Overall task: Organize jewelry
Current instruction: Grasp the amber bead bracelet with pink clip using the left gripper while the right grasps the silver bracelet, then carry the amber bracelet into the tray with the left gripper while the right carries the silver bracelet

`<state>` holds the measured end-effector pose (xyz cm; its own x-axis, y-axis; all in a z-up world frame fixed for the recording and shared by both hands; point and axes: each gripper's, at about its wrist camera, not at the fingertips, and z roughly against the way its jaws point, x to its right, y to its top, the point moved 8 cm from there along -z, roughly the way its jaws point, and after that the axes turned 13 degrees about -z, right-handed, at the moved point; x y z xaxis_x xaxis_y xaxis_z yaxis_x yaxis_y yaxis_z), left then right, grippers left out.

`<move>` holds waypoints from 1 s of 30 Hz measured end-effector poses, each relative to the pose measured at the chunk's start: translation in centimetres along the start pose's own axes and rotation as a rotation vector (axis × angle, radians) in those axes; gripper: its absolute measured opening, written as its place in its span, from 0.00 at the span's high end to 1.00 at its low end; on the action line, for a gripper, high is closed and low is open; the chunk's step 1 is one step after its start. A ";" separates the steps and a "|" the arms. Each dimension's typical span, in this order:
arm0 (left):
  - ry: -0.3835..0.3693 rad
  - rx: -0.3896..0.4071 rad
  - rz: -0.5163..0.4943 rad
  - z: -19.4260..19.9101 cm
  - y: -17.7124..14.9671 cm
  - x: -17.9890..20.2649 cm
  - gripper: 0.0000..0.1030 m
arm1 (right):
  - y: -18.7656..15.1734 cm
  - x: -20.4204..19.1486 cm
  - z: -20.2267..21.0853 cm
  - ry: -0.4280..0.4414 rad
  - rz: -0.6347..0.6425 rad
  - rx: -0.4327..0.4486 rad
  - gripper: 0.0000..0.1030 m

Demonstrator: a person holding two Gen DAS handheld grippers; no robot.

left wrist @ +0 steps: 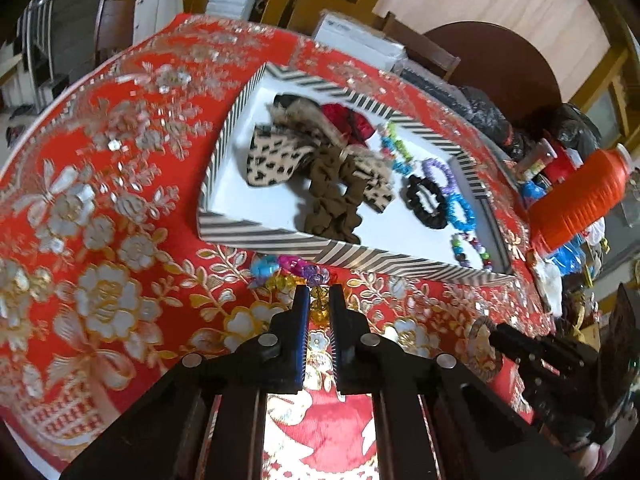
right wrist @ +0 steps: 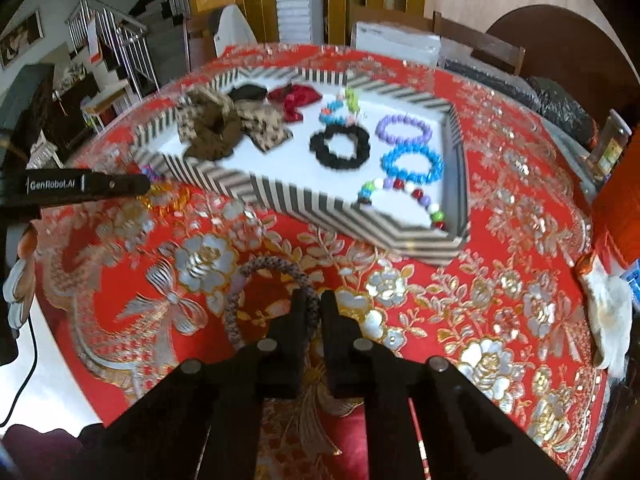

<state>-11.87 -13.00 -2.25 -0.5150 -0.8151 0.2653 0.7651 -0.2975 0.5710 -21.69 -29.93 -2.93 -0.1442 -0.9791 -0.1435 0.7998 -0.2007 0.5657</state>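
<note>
A: Left gripper (left wrist: pixel 319 294)?
B: Jaws clamped on the beaded bracelet (left wrist: pixel 298 274) — near side of the striped tray (left wrist: pixel 276 236).
A: Right gripper (right wrist: pixel 319 304)?
B: Pinching the braided hair tie (right wrist: pixel 256 270) — on the red cloth (right wrist: pixel 480 280), nearer than the tray.
</note>
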 end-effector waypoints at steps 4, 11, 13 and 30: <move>-0.016 0.025 -0.030 2.4 0.6 0.7 0.96 | 0.5 -0.4 1.5 0.019 -0.005 0.023 0.93; -0.024 0.078 -0.104 5.8 2.9 2.9 0.96 | 1.6 -0.8 4.1 0.045 -0.008 0.069 0.93; -0.028 0.102 -0.128 6.8 3.9 3.7 0.96 | 2.1 -1.0 4.9 0.047 -0.005 0.085 0.93; 0.025 0.140 -0.233 6.0 8.2 6.9 0.96 | 4.5 0.0 6.4 0.047 -0.048 0.129 0.93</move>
<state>-11.49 -18.10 8.91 -0.6598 -0.7453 0.0964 0.5656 -0.4080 0.7167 -21.81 -31.01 4.81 -0.1506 -0.9664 -0.2085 0.7111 -0.2524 0.6562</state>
